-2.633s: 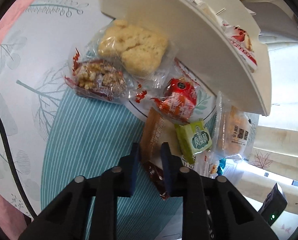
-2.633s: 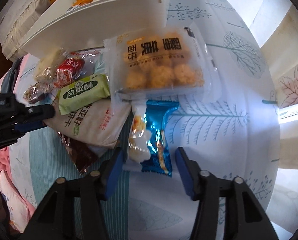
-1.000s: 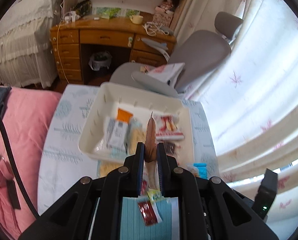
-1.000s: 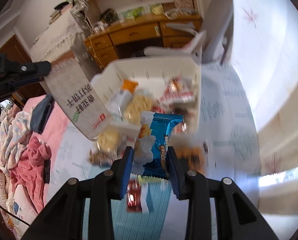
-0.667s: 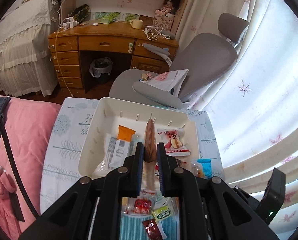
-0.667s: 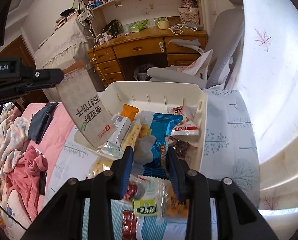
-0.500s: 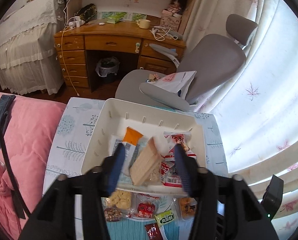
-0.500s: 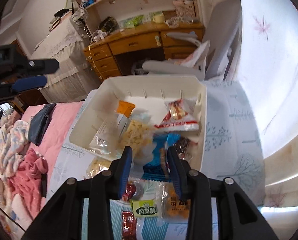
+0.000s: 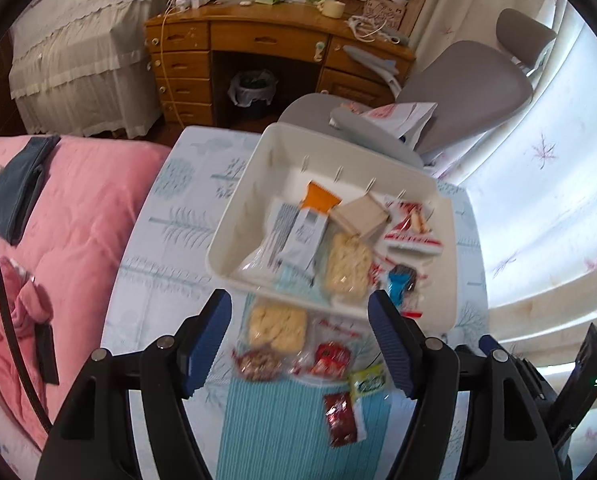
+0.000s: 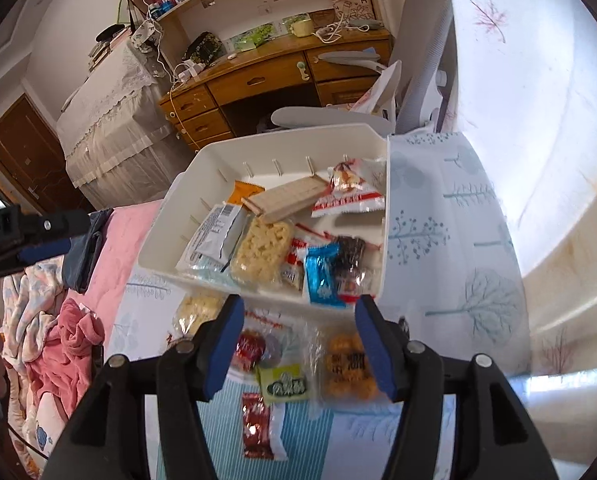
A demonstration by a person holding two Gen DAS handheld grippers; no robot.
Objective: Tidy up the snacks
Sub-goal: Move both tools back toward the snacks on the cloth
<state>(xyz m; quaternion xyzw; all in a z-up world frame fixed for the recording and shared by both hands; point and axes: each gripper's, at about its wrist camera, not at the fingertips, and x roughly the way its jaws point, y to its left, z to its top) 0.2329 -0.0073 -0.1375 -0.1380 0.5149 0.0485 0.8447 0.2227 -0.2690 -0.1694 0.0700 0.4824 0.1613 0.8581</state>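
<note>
Left wrist view: our left gripper [image 9: 299,340] was spread wide and empty above the table [image 9: 170,240]. The tan packet [image 9: 360,216] it had pinched a moment earlier now lay tilted inside the white bin [image 9: 234,236], so that snack was delivered. Several packets, among them a dark red sachet [image 9: 340,420], still waited on the table in front of the bin.

Right wrist view: our right gripper [image 10: 300,346] was likewise spread and empty; its blue packet [image 10: 320,274] had dropped into the bin's near corner. Only this view showed the clear pack of round orange snacks [image 10: 348,364] and the green packet [image 10: 284,386] plainly.
</note>
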